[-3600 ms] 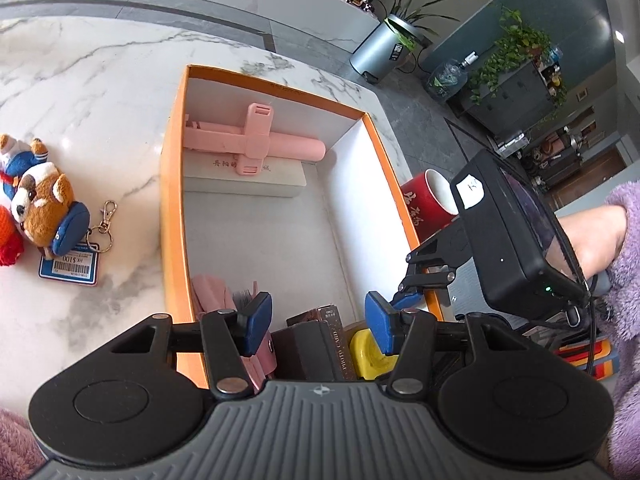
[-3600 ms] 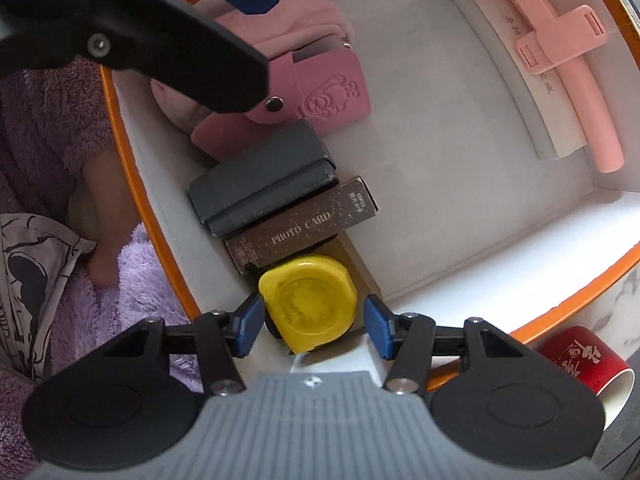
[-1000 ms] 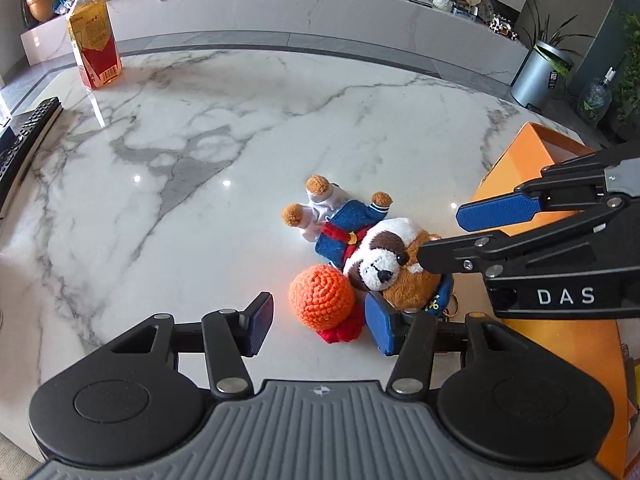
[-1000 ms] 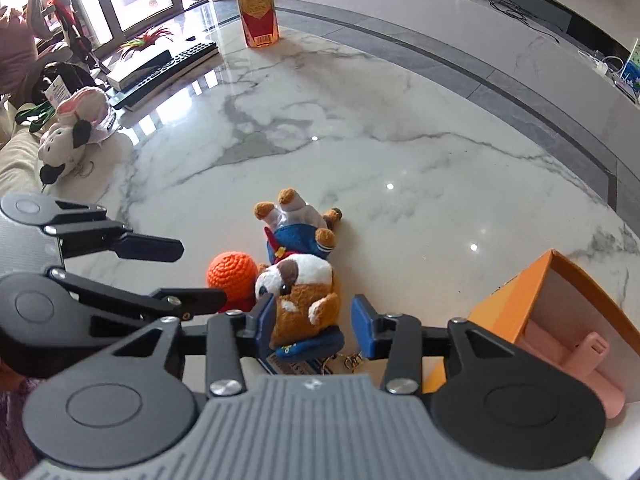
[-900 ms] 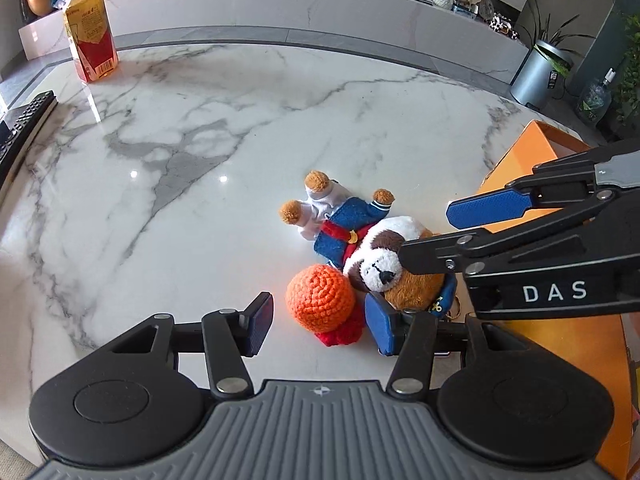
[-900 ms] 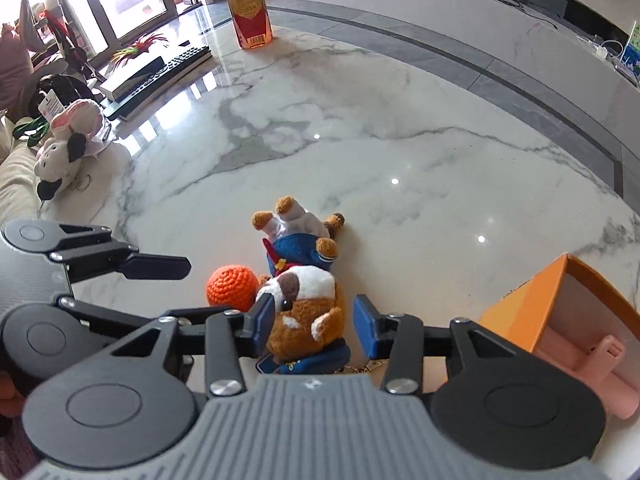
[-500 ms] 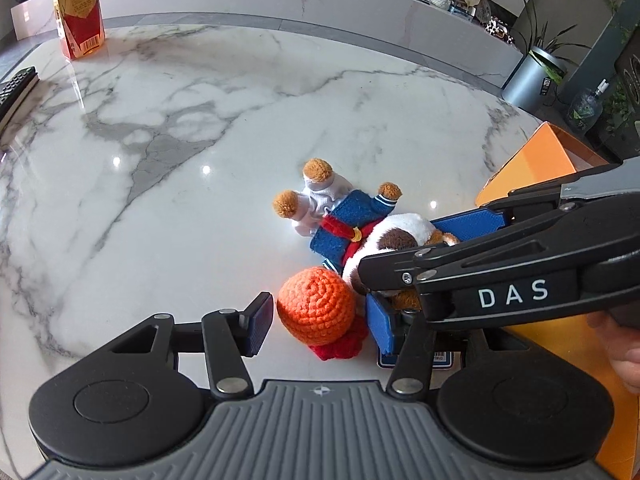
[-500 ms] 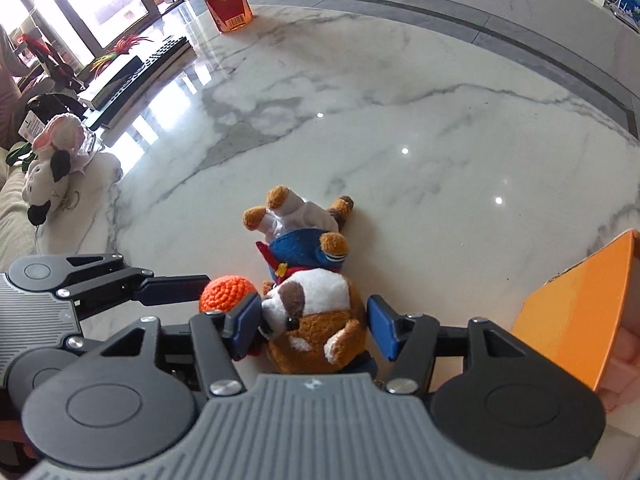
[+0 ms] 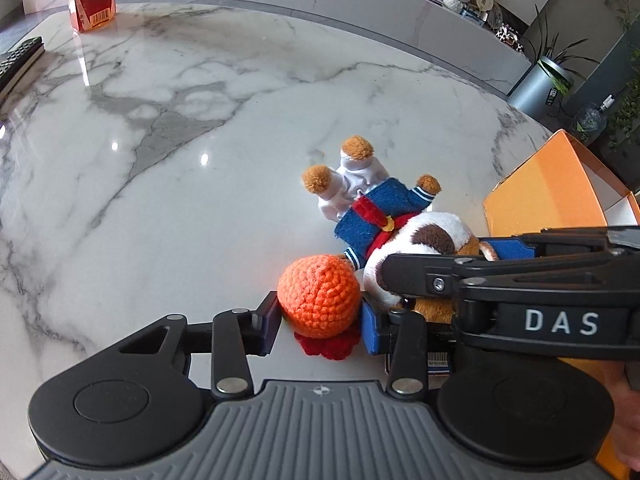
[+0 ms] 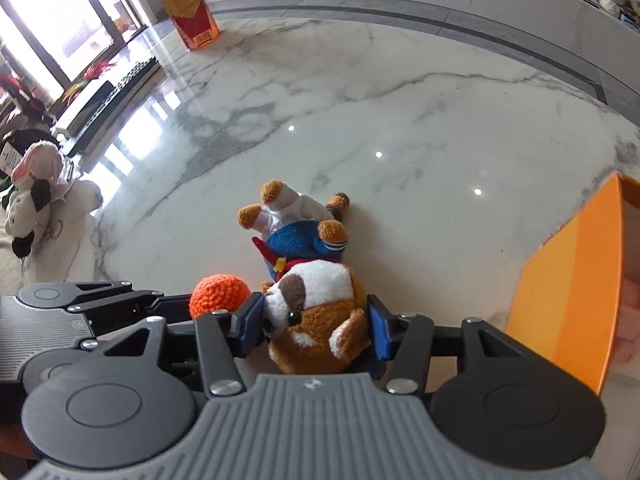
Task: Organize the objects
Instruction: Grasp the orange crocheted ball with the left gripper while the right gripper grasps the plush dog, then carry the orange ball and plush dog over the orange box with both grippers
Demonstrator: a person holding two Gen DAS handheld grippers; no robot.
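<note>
An orange crochet ball (image 9: 318, 300) with a red piece under it lies on the marble table (image 9: 200, 200). My left gripper (image 9: 320, 330) is closing and both blue pads touch the ball's sides. Right beside it lies a brown and white plush dog (image 10: 316, 320). My right gripper (image 10: 314, 328) is closing with its pads against the dog's snout and back. A second plush in a blue sailor top (image 10: 304, 240) lies just beyond the dog, its head hidden. The two grippers stand side by side, almost touching.
An open orange box (image 9: 536, 188) stands on the table to the right, close to the right gripper. A bottle of amber drink (image 10: 188, 12) stands at the far left edge, with a remote (image 9: 20, 60) near it. A white plush (image 10: 32, 184) sits off the table's left side.
Both grippers came down closer to the toys. The left jaws narrowed from a wide gap until the pads met the orange ball. The right jaws now flank the dog's head.
</note>
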